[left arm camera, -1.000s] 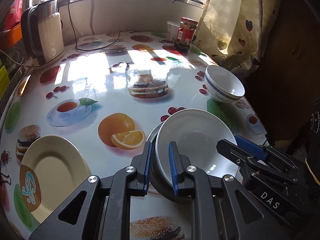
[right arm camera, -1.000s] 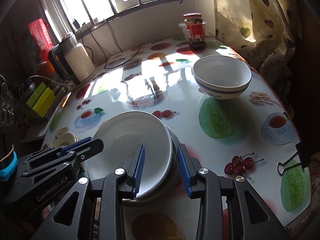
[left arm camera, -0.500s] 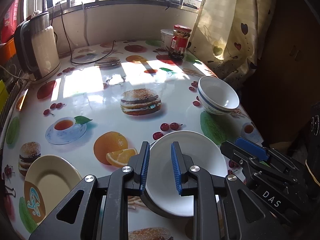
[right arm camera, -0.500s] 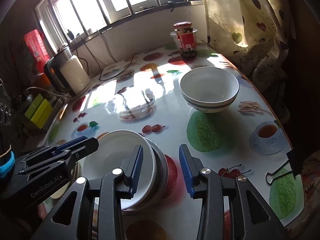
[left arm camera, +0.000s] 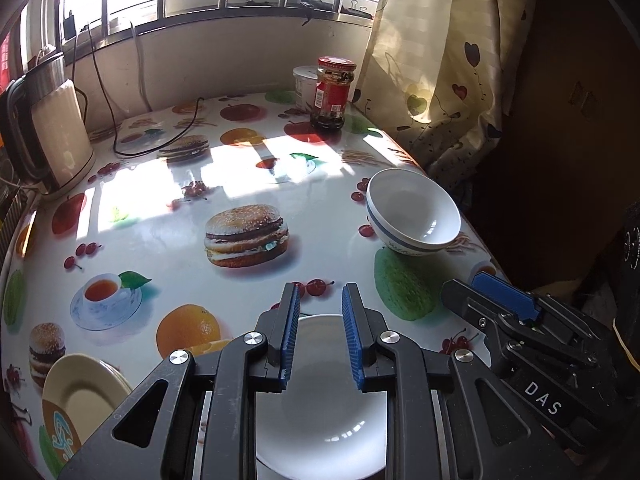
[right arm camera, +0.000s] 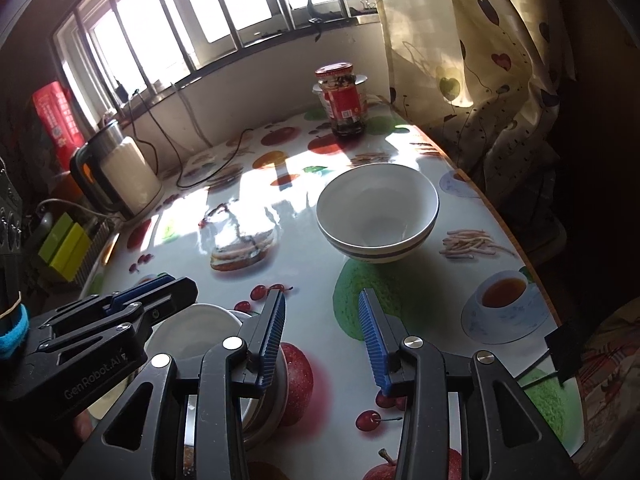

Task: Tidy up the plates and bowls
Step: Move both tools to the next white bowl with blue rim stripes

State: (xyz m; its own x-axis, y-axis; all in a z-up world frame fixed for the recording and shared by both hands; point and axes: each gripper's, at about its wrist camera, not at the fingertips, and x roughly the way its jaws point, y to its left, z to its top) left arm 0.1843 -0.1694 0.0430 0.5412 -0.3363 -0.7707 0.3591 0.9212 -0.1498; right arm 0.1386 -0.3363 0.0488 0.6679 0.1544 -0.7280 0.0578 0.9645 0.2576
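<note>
white dish stacked on grey plate at near tabletop edge. left tool and right tool both released, empty. blue-banded bowl and cream plate unstacked, apart.

Both wrist views look forward and down along their own fingers, close above the table — each catches the other gripper beside it, and both share the banded bowl and jar ahead.
</note>
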